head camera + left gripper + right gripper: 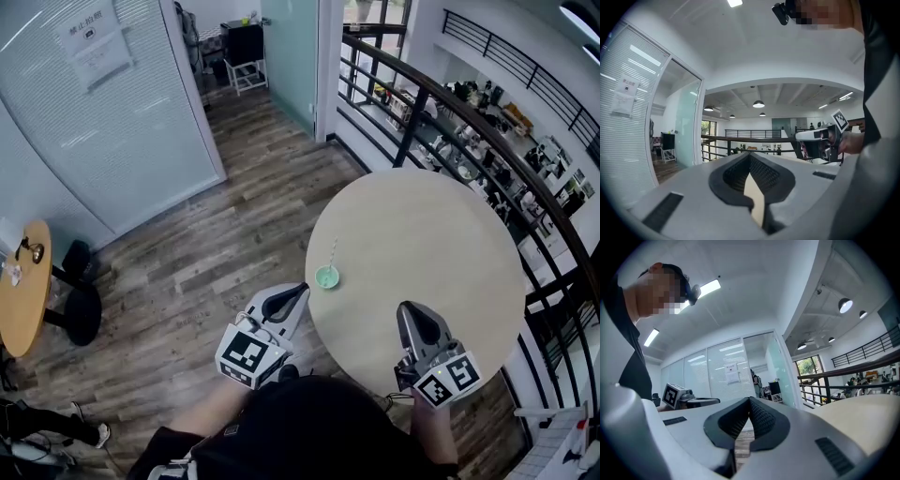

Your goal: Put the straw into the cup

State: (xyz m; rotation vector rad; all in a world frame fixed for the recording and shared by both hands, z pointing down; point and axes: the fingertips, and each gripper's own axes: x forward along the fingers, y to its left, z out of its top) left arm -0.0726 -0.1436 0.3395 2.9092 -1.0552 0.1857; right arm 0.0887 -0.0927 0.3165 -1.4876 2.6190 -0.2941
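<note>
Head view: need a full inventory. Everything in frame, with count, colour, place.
round table: 1, beige, right of centre
cup: 1, green, near the round table's left edge
straw: 1, white, runs from the cup toward the far side; can't tell if it is inside
side table: 1, wood-brown, left edge, small items on top
railing: 1, black, curves behind the round table
glass partition: 1, frosted, top left
paper notice: 1, white, on the glass partition
left gripper: 1, grey, shut, empty, at the round table's near-left edge
right gripper: 1, grey, shut, empty, over the round table's near edge
</note>
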